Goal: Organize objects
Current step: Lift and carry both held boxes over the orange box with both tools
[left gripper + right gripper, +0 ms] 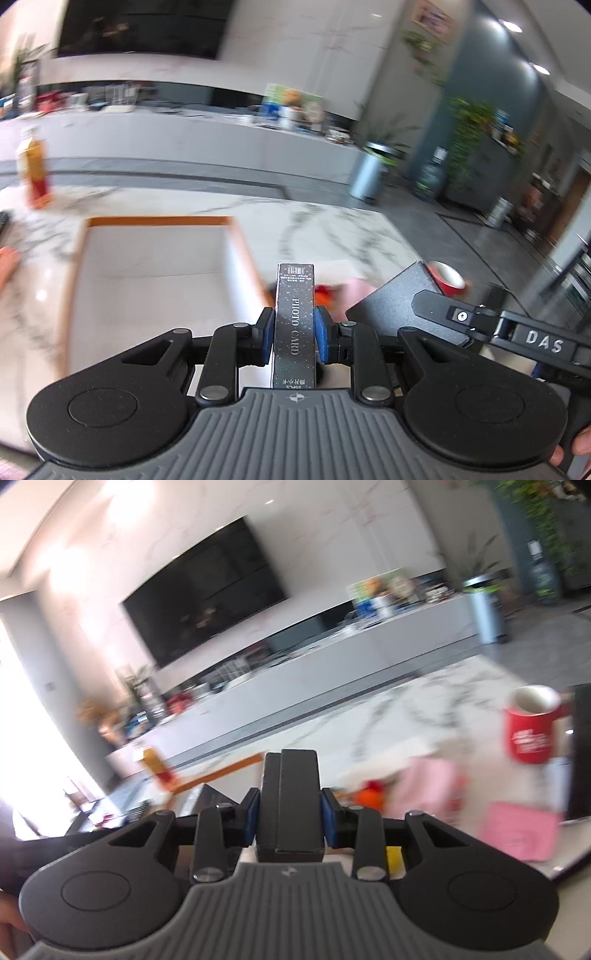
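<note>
In the left wrist view my left gripper [294, 328] is shut on a narrow dark box [294, 295] printed "PHOTO CARD", held upright between the blue pads. It hangs above the right rim of a white tray with an orange rim [159, 221]. In the right wrist view my right gripper [291, 812] is shut on a black box [291, 786], lifted off the marble table [406, 709]. That same black box [395, 299] also shows at the right of the left wrist view, beside the photo card box.
A red mug [532, 731] stands on the table at the right. Pink cloths [517, 830], an orange toy [369, 794] and a yellow piece [393, 854] lie below the grippers. A tea bottle [33, 166] stands far left. A long white counter [221, 140] runs behind.
</note>
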{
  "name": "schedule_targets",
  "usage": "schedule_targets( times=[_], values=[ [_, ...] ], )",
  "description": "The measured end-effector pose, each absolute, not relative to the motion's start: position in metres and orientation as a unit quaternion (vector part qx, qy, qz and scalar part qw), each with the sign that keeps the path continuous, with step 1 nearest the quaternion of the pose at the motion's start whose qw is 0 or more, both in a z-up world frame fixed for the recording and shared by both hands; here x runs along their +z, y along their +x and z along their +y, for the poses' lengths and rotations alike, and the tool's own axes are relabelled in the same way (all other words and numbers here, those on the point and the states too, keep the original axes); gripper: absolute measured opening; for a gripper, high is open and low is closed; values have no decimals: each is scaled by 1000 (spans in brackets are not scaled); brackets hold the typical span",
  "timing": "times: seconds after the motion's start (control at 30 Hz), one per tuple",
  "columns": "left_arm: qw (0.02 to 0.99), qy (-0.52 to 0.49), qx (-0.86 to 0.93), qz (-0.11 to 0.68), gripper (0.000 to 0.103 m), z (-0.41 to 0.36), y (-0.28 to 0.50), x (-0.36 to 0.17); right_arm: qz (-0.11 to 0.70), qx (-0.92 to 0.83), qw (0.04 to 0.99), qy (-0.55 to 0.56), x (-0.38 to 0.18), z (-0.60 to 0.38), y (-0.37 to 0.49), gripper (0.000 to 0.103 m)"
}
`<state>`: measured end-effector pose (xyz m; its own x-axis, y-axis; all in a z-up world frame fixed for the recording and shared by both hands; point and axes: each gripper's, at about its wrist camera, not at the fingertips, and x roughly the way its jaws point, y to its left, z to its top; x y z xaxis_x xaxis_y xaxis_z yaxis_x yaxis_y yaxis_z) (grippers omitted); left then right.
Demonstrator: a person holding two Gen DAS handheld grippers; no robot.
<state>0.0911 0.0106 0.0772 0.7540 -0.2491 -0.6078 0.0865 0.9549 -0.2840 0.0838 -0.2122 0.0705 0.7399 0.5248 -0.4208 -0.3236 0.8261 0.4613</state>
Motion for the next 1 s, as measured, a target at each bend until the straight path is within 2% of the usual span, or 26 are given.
schedule_targets(
  times=[0.17, 0.37, 0.53, 1.0],
  values=[
    [924, -146, -26, 353, 27, 55, 87, 62, 314, 278, 891, 172, 61, -143, 97, 36],
    [914, -138, 13, 381, 27, 77, 88, 40, 386, 281, 868, 136, 21, -82, 115, 36],
    [908, -111, 24, 404, 27, 76, 85, 22, 427, 280, 849, 136, -9, -68, 123, 36],
    [892, -39, 49, 447, 27, 65, 80, 0, 495, 284, 812, 125, -42, -33, 146, 36]
  ],
)
